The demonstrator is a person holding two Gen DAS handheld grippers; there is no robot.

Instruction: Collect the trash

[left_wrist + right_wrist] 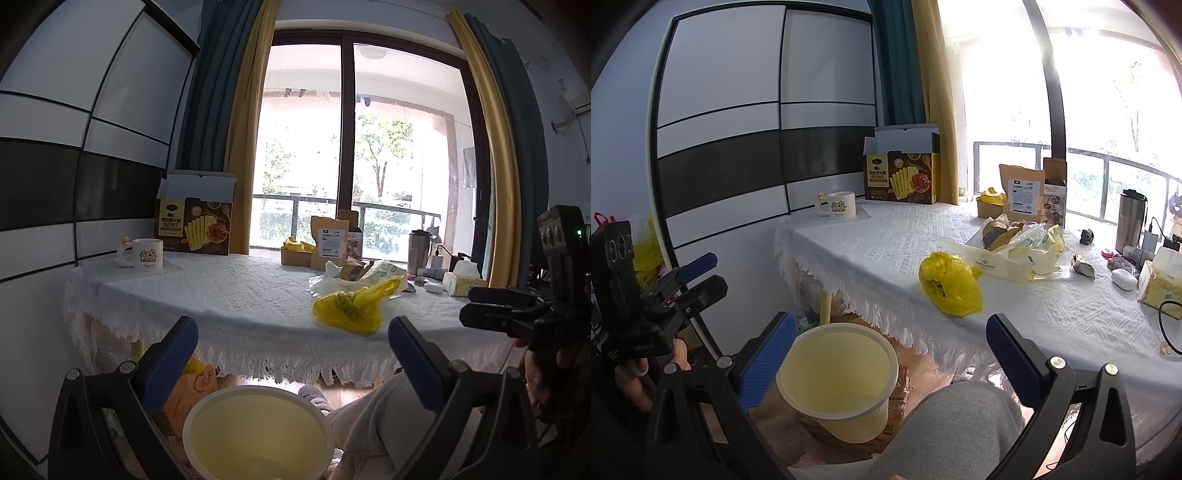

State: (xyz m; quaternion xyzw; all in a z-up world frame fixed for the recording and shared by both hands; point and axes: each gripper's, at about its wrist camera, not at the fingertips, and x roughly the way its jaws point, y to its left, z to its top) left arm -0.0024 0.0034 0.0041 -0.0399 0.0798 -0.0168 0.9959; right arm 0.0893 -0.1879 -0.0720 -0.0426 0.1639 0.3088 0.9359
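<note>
- Nearest both cameras sits a pale yellow ribbed bin [837, 384], standing on the floor just off the near edge of the desk [871, 251], beside the person's grey-trousered knee [956, 424].
- Left gripper [293, 360] hangs above the bin with its blue-padded tongs spread wide, nothing between them.
- Right gripper [891, 354] is likewise spread wide and holds nothing; it points toward the desk's near edge.
- On the white lace cloth, close to the near edge, lies a crumpled yellow plastic bag [951, 283], apart from both grippers.
- Just behind it, toward the window, a heap of wrappers and clear bags [1023, 247] lies on the desk.
- At the far left corner stand a white mug [841, 209] and an open cracker box [902, 177].
- Along the far edge are a brown paper pouch [1021, 194] and a steel tumbler [1131, 220].
- A tissue pack [1160, 284] lies by the right edge.
</note>
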